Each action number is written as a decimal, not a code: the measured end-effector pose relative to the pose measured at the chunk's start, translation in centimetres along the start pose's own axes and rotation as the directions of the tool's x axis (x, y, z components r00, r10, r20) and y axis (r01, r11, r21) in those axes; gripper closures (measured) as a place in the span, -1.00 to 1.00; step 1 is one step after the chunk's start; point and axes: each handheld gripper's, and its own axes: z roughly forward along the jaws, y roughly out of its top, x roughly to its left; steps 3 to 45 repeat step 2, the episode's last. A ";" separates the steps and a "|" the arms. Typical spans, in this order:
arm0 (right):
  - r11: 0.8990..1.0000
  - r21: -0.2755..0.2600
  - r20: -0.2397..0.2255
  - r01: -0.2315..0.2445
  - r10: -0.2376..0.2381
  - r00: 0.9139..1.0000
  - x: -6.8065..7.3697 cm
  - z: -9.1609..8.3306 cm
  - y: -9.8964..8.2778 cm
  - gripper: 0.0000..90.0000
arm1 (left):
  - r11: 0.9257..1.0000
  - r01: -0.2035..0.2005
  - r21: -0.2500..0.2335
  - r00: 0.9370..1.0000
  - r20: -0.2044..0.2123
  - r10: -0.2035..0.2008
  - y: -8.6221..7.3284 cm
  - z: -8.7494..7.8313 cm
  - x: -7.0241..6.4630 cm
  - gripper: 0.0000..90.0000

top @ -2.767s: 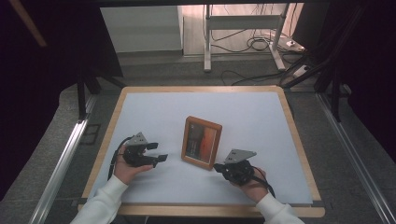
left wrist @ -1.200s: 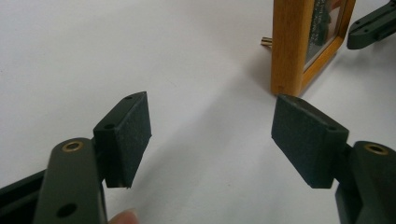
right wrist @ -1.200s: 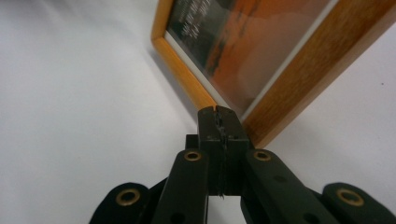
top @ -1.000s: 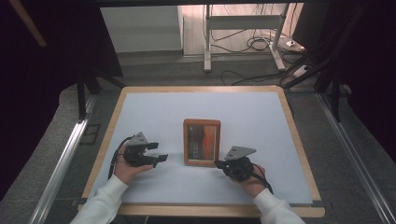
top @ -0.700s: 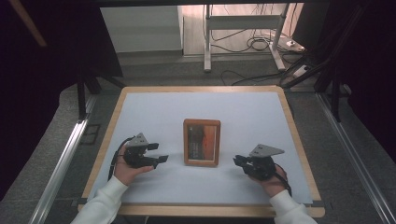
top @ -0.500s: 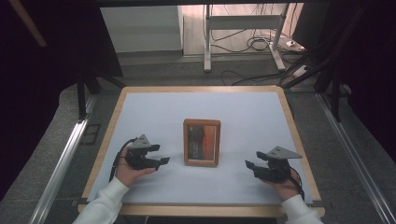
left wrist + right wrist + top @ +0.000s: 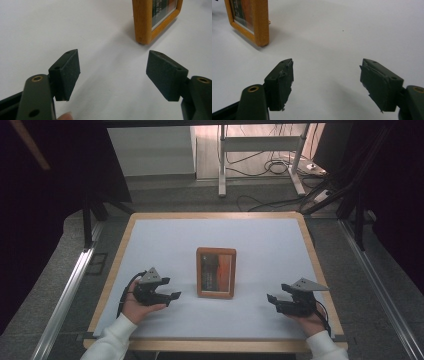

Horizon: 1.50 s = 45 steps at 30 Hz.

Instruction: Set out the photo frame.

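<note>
A small wooden picture frame (image 7: pixel 216 272) stands upright in the middle of the white table. My left gripper (image 7: pixel 171 291) rests to its left, a short way off, and is open with nothing between its pads. In the left gripper view (image 7: pixel 112 65) the frame's corner (image 7: pixel 143 25) lies ahead at the upper right. My right gripper (image 7: pixel 273 301) sits well to the right of the frame, near the table's front right. Its jaws have just been opening and nothing is between them. The right gripper view (image 7: pixel 327 72) has the frame (image 7: pixel 260 22) at the upper left.
The white tabletop has a wooden rim (image 7: pixel 320 265). Metal rails (image 7: pixel 67 290) run along both sides of the table. On the floor beyond the far edge are a stand's legs (image 7: pixel 221 165) and cables (image 7: pixel 272 167).
The frame went from skewed to square on the table. My right gripper then let go, opened and slid right, away from the frame. The left gripper barely moved.
</note>
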 end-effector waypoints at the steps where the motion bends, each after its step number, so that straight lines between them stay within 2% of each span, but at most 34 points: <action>1: 1.000 0.001 0.004 0.003 -0.003 1.000 0.0 0.0 0.0 -0.47 | 1.000 0.002 0.000 1.000 -0.001 -0.002 0.0 0.0 0.0 -0.41; 45: 1.000 -0.002 0.010 0.005 -0.005 1.000 0.1 0.0 0.0 -0.51 | 1.000 0.004 -0.001 1.000 -0.001 -0.004 0.0 0.1 0.0 -0.41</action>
